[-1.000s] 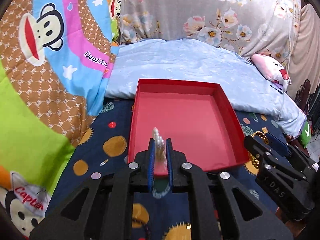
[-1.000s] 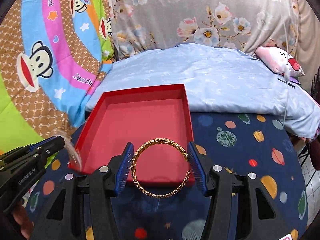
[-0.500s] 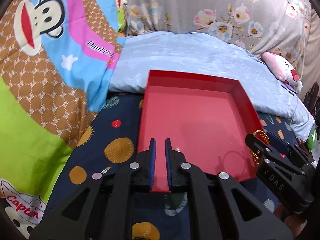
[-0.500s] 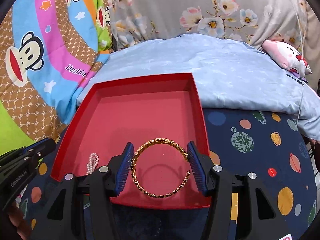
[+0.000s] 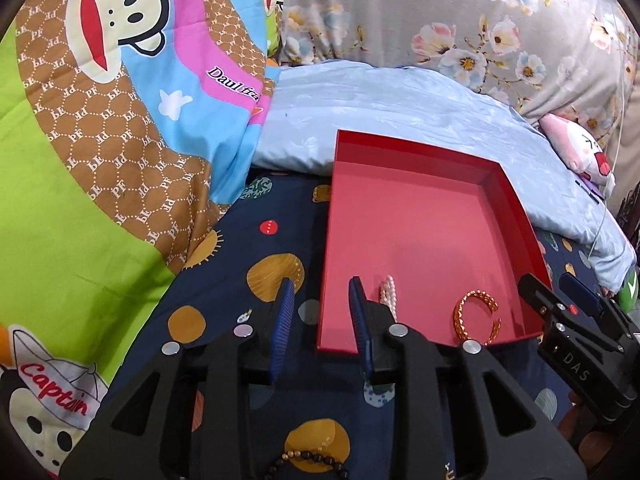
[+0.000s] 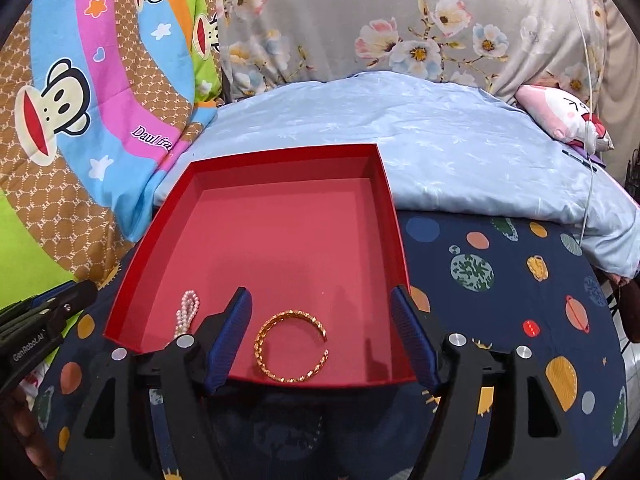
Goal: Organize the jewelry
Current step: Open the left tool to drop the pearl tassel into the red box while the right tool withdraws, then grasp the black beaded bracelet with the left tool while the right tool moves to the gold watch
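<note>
Now, bedding is filling the room: a cartoon-monkey quilt (image 5: 120,128) is lying at the left, a grey floral pillow (image 6: 400,32) is propped at the back, and a pale blue blanket (image 6: 400,140) is bunching in front of it. A navy planet-print sheet (image 6: 500,280) is spreading under everything nearer.

A red tray (image 6: 384,184) is sitting on that sheet, its far edge against the blue blanket.

Right gripper (image 6: 322,334) is hovering over the tray's near edge, jaws opening; the gold bangle (image 6: 292,346) is lying on the tray floor between the blue pads (image 6: 230,338), touching neither.

Left gripper (image 5: 320,320) is straddling the tray's near left corner, jaws opening, nothing between them.

Pearl bracelet (image 6: 187,314) is lying in the tray's near left corner, well apart from the bangle.

Dark bead bracelet (image 5: 308,462) is lying on the sheet below the left gripper, partly hidden.
</note>
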